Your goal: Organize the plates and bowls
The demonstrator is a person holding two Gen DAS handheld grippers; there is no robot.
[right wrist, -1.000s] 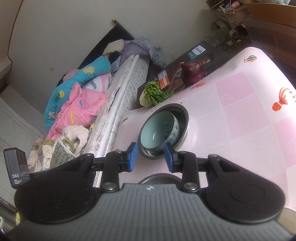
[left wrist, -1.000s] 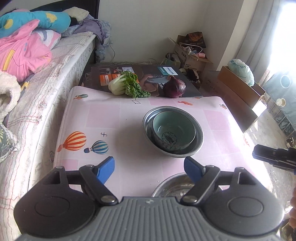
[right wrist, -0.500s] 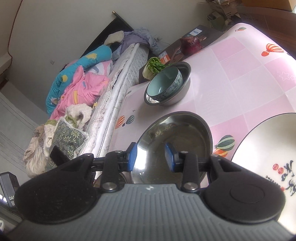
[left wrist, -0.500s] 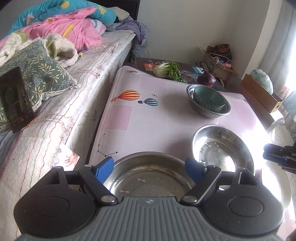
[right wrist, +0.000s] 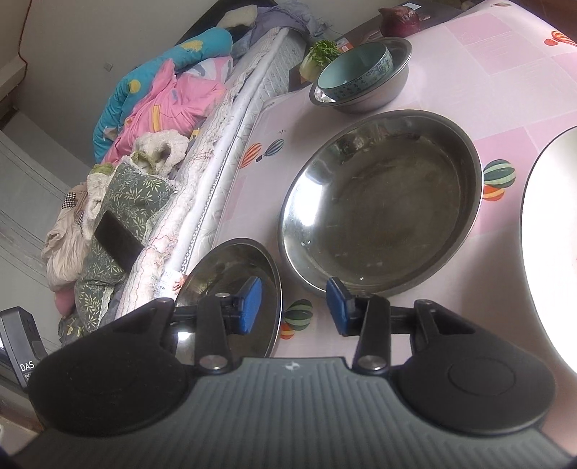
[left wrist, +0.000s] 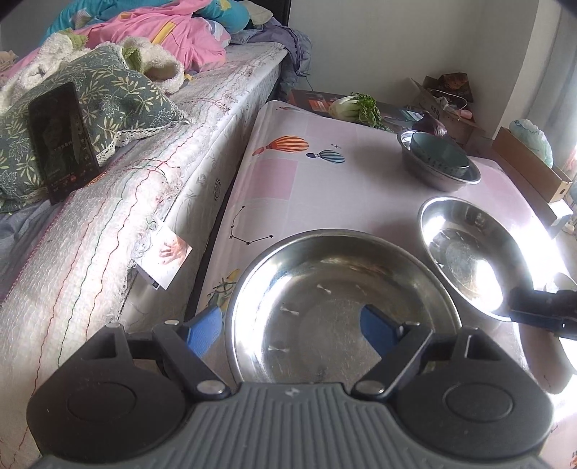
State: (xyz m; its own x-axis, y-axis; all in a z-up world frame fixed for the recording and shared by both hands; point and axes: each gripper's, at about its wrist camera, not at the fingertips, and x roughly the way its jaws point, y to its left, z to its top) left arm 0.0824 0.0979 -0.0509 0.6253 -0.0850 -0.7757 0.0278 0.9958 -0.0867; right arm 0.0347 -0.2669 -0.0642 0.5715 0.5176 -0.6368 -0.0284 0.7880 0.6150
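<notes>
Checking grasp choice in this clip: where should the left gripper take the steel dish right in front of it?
On the steel dish's thin raised rim at its near-left edge, coming down from above. It lies flat and far too wide to span; the open left gripper already straddles that rim, one finger inside.

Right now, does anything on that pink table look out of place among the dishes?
Yes: a leafy green cabbage and a purple onion sit at the far end, on a dark flat box, behind the teal ceramic bowl nested in a steel bowl. Nothing looks spilled or broken.
</notes>
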